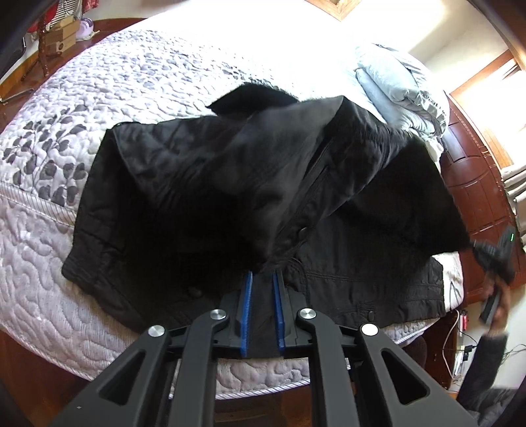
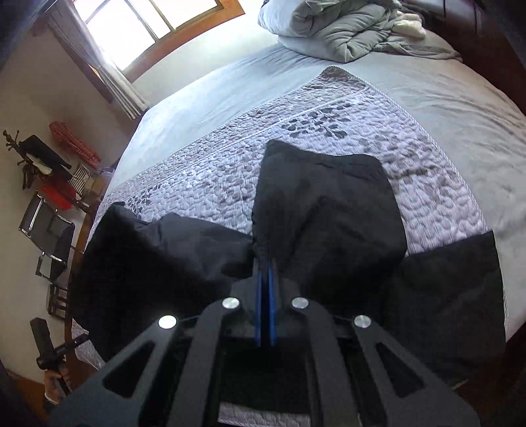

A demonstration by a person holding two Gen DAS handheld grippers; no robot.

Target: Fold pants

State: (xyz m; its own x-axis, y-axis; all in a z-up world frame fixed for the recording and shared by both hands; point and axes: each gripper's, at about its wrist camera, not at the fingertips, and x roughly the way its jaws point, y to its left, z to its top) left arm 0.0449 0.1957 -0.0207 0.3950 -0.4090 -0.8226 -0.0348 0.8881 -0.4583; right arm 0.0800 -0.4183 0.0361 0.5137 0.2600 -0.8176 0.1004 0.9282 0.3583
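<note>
In the left wrist view, the black quilted pants [image 1: 203, 184] lie spread across the pale lilac quilted bedspread with a grey leaf print [image 1: 65, 108], reaching the near edge of the bed. The left gripper [image 1: 263, 279] has its blue-padded fingers [image 1: 246, 295] drawn in around a bunch of the dark cloth at the near edge of the garment, which rises from the pinch in a lifted, tented fold above the fingertips. A rolled grey comforter [image 1: 394, 78] sits beyond the pants, and at the far right edge a hand [image 1: 499, 295] holds the other black tool. In the right wrist view, the right gripper [image 2: 265, 262] has its blue pads pressed nearly flat together on a thin edge of the same black pants [image 2: 328, 210]; the cloth stands up from the fingertips as a raised panel, with more of it sagging to both sides onto the bedspread [image 2: 203, 177]. A bright wood-framed window [image 2: 148, 23] shows at upper left.
</note>
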